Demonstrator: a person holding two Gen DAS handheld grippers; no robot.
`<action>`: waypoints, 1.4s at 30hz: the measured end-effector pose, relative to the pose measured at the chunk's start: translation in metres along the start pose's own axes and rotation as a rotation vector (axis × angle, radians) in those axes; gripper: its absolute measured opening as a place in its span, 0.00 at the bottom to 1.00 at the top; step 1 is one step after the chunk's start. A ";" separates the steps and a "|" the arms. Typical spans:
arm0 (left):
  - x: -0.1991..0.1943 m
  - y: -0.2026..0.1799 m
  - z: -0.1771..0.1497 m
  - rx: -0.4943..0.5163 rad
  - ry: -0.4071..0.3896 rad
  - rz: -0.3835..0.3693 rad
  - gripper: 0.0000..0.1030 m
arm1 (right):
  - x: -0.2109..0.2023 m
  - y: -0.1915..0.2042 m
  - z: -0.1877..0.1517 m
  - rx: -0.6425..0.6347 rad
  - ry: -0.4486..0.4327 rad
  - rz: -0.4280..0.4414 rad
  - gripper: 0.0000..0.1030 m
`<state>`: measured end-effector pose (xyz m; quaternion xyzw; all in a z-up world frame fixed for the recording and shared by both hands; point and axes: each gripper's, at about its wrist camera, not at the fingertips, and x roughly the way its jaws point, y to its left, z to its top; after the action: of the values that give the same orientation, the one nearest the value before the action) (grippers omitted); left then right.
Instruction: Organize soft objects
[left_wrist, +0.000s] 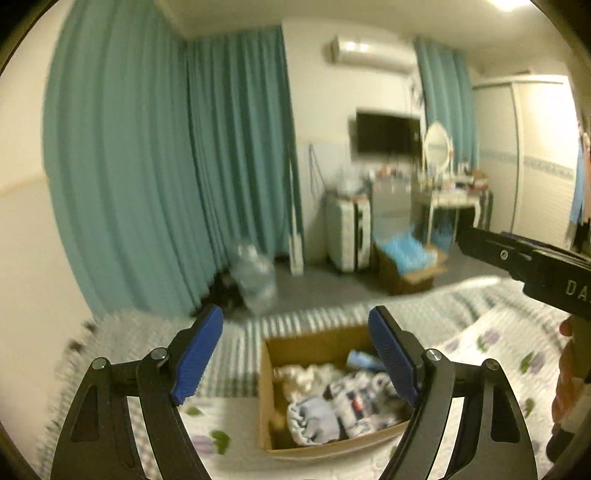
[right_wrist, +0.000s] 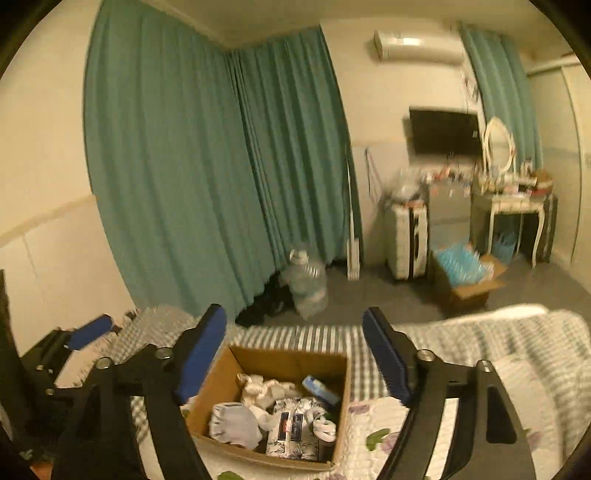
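Observation:
A cardboard box (left_wrist: 266, 387) (right_wrist: 221, 380) sits on the bed and holds several soft items: a white plush (right_wrist: 264, 389), a light blue cloth roll (left_wrist: 314, 419) (right_wrist: 234, 421), a patterned tissue pack (right_wrist: 291, 428) and a blue item (right_wrist: 320, 387). My left gripper (left_wrist: 295, 354) is open and empty, above the box. My right gripper (right_wrist: 294, 352) is open and empty, above the box too. The right gripper's body shows at the right of the left wrist view (left_wrist: 535, 266); the left gripper's blue pad shows at the left of the right wrist view (right_wrist: 90, 330).
The bed has a floral quilt (left_wrist: 491, 347) and a striped blanket (right_wrist: 480, 343). Beyond it are teal curtains (left_wrist: 147, 166), a large water bottle (right_wrist: 306, 282), a suitcase (left_wrist: 347, 232), an open carton (left_wrist: 410, 266) and a dressing table (right_wrist: 513, 206).

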<state>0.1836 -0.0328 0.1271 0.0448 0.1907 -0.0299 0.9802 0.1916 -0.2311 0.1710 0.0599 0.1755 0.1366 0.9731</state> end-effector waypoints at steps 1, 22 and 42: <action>-0.028 -0.002 0.009 0.007 -0.050 0.009 0.83 | -0.022 0.003 0.008 -0.002 -0.030 -0.006 0.86; -0.189 -0.004 -0.070 -0.133 -0.280 0.089 0.94 | -0.183 0.009 -0.098 -0.076 -0.236 0.003 1.00; -0.108 -0.021 -0.158 -0.093 -0.108 0.165 0.94 | -0.069 -0.023 -0.185 -0.097 -0.060 -0.051 1.00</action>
<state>0.0237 -0.0337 0.0197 0.0130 0.1342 0.0574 0.9892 0.0687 -0.2598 0.0175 0.0125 0.1410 0.1185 0.9828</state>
